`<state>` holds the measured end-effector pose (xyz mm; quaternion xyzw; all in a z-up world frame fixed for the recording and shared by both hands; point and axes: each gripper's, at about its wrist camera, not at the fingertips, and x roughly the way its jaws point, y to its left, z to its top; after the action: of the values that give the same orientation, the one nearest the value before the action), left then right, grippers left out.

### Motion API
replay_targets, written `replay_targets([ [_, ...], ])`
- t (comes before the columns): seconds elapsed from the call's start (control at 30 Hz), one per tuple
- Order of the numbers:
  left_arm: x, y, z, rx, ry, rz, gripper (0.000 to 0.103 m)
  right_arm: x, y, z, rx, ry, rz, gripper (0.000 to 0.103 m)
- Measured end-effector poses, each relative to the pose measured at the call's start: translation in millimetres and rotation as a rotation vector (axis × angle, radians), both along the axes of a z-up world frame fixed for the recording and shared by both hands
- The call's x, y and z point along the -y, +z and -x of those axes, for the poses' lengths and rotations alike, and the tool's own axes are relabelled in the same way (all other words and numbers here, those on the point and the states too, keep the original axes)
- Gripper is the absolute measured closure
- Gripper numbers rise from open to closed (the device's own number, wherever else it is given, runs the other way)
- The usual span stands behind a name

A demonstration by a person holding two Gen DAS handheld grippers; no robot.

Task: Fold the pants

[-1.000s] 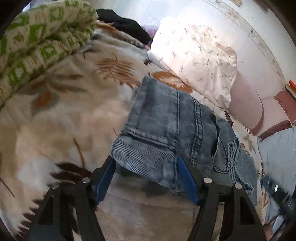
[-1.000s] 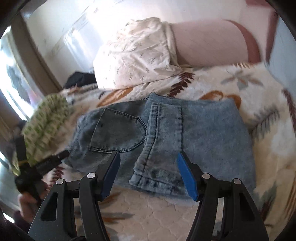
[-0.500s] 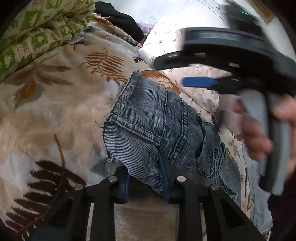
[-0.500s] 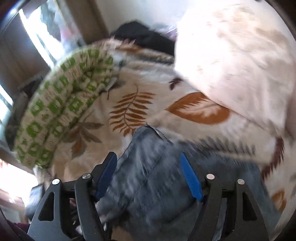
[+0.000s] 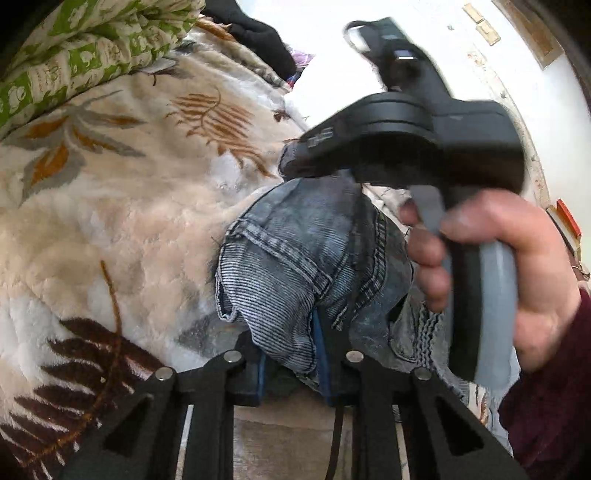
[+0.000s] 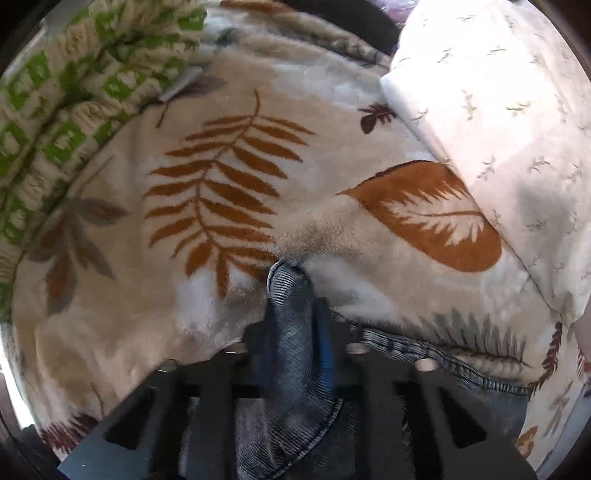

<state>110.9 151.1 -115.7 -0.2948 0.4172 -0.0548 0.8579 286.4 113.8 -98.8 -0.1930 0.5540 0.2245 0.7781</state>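
Folded blue denim pants (image 5: 295,258) lie on a cream leaf-print blanket (image 5: 129,221). My left gripper (image 5: 291,354) is shut on the near corner of the folded pants. My right gripper (image 6: 291,332) is shut on the far corner of the pants (image 6: 288,317), bunched between its blue pads. In the left wrist view the right gripper's black body (image 5: 406,125) and the hand holding it cover the pants' far right part.
A green-and-white quilt (image 5: 74,55) is piled at the far left. A white patterned pillow (image 6: 498,110) lies at the right. A dark garment (image 5: 255,33) lies at the back. The wall stands behind the bed.
Both grippers went from open to shut on the pants. The right gripper swung across to the far corner and closed on it. The left closed on the near corner.
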Motion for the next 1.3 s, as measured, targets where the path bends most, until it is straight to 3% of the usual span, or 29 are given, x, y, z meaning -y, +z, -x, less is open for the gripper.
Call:
replay_targets([
  [0.23, 22.0, 36.0, 13.0, 0.182, -0.093, -0.041, 0.084, 63.6, 68.1, 34.7, 0.133, -0.084, -0.123, 0.095],
  [0.37, 59.1, 63.4, 30.7, 0.327, -0.229, -0.075, 0.086, 125.5, 107.1, 52.9, 0.205, -0.182, -0.238, 0.095],
  [0.5, 111.4, 83.0, 46.2, 0.413, -0.389, -0.094, 0.087, 207.0, 128.1, 80.7, 0.280, -0.331, -0.389, 0.095],
  [0.63, 167.1, 79.9, 48.9, 0.417, -0.528, -0.113, 0.087, 288.8, 127.3, 105.4, 0.307, -0.466, -0.499, 0.095],
  [0.8, 221.2, 70.6, 52.4, 0.408, -0.672, -0.158, 0.086, 376.1, 96.3, 113.8, 0.263, -0.612, -0.620, 0.095],
  [1.0, 230.8, 73.2, 76.5, 0.424, -0.835, -0.221, 0.062, 436.9, 33.6, 115.1, 0.204, -0.805, -0.665, 0.092],
  [1.03, 226.9, 76.1, 79.9, 0.439, -0.843, -0.228, 0.058, 448.9, 17.7, 112.3, 0.163, -0.869, -0.643, 0.086],
  [1.1, 216.5, 82.9, 79.7, 0.450, -0.829, -0.220, 0.058, 466.3, 3.7, 112.9, 0.124, -0.935, -0.607, 0.085],
  [1.13, 208.6, 86.3, 71.7, 0.454, -0.808, -0.217, 0.057, 475.3, -0.5, 117.0, 0.119, -0.970, -0.612, 0.072],
  [1.17, 199.8, 90.9, 66.4, 0.460, -0.765, -0.226, 0.053, 484.0, -1.0, 122.9, 0.116, -1.011, -0.618, 0.067],
  [1.3, 171.3, 88.3, 34.0, 0.400, -0.567, -0.286, 0.050, 493.8, 30.4, 154.1, 0.206, -1.065, -0.557, 0.067],
])
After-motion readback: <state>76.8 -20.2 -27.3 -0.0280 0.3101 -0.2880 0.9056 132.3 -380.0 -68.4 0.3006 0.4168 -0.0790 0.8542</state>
